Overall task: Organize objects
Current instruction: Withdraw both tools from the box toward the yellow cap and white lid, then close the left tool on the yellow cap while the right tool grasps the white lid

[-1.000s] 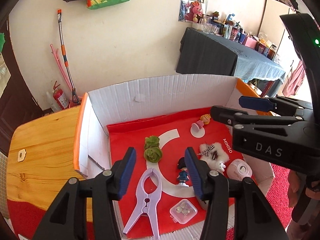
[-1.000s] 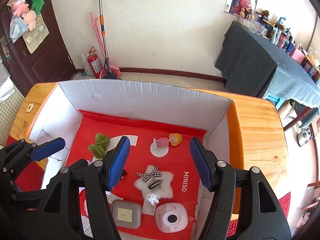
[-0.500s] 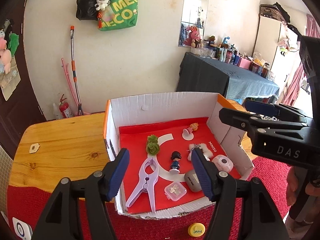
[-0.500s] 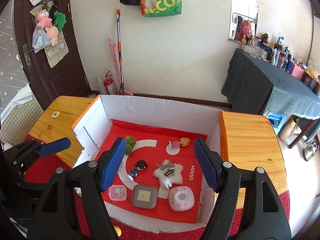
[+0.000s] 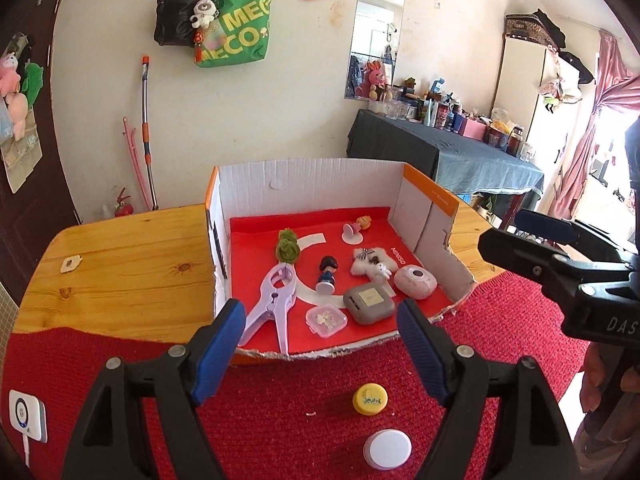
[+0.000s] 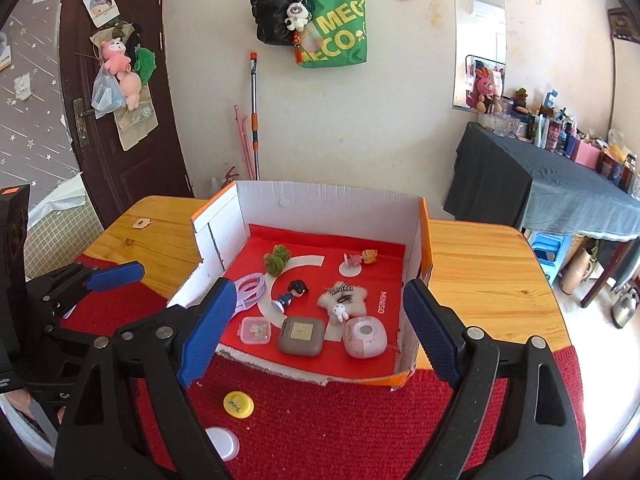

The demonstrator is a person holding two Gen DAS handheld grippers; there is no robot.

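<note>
We see both claws hanging over the near edge of the worktop [image 5: 120,264], which is wooden and partly covered by a red knitted mat [image 5: 304,384]. The left claw [image 5: 320,352] has its jaws opening, with nothing between its blue pads [image 5: 218,344]; the right claw [image 6: 316,332] is likewise opening and holds nothing.

Ahead of both sits a cardboard box [image 6: 320,204] with white inner walls, orange edges and a torn, low front wall. Its red floor carries the small things: a lilac plastic clamp [image 5: 276,300] at the left, a green knitted piece [image 5: 287,246] behind it, a dark-haired figurine [image 5: 327,272] standing in the middle, a white fluffy star clip [image 5: 370,262], a pink round device [image 5: 414,282], a grey square case [image 5: 368,304] and a small clear box [image 5: 326,320] near the front. A little pink and orange figure [image 5: 356,228] lies toward the back wall.

On the mat outside the box, just in front of it, lie a yellow cap [image 5: 370,398] and, nearer to us, a white round lid [image 5: 387,449].
</note>
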